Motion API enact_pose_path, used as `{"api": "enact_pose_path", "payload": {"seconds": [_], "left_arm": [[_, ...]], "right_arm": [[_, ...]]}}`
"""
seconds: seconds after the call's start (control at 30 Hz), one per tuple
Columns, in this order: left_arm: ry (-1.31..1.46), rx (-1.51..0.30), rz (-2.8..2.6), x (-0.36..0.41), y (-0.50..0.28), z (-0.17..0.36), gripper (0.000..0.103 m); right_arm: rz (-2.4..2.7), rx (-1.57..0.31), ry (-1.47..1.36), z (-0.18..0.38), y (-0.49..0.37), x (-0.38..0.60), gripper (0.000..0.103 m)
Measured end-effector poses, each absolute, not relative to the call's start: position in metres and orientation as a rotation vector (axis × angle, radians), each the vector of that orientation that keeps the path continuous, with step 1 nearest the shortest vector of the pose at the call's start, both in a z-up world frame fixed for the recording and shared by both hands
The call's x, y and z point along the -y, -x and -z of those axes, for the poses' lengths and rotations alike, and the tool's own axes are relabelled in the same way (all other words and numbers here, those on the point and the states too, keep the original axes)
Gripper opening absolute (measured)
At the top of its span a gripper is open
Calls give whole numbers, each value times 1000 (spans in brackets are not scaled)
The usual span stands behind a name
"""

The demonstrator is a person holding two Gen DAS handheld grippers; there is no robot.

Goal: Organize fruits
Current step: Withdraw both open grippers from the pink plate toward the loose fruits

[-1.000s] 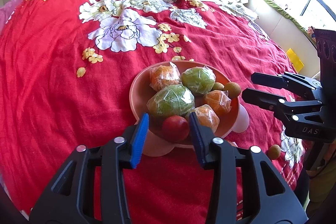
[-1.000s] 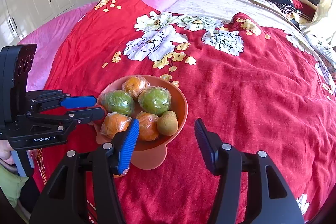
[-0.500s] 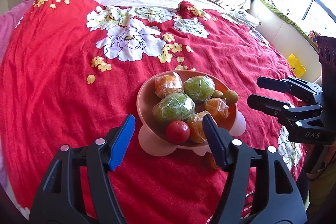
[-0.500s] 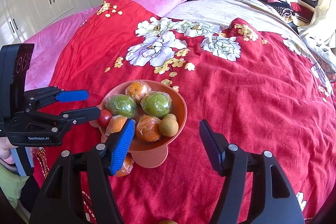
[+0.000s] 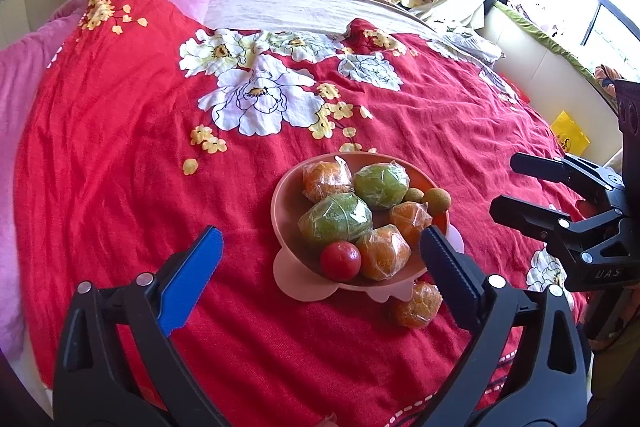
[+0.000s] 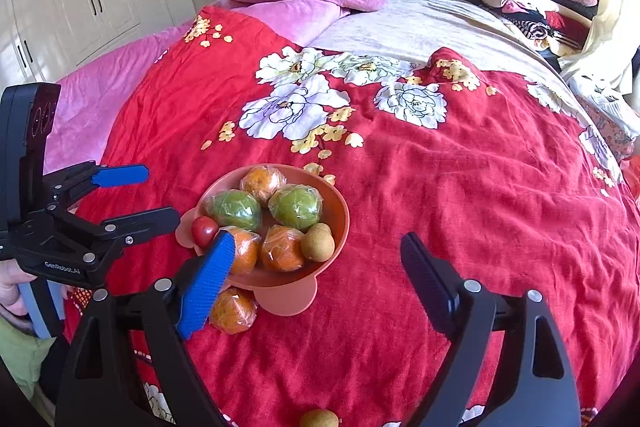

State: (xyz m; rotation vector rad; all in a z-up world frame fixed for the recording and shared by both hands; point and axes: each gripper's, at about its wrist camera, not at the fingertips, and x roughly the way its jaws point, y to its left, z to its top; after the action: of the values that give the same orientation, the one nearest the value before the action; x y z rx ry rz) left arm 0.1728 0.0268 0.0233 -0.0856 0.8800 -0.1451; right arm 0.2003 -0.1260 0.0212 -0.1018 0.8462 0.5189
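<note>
Both grippers, left and right, wide open, empty. Loose orange beside bowl: soft, slippery wrap; squeeze middle gently.

Fruit bowl before gaping right tool

"GenRobot.AI" on the left gripper body.
</note>
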Motion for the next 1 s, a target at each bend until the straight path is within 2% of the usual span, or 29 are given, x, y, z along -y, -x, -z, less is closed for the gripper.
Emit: {"api": "enact_pose_path", "payload": {"seconds": [1.0], "left_arm": [[66, -840, 168, -6, -147, -47, 93]], "right_arm": [[-503, -803, 90, -39, -165, 149, 93]]}}
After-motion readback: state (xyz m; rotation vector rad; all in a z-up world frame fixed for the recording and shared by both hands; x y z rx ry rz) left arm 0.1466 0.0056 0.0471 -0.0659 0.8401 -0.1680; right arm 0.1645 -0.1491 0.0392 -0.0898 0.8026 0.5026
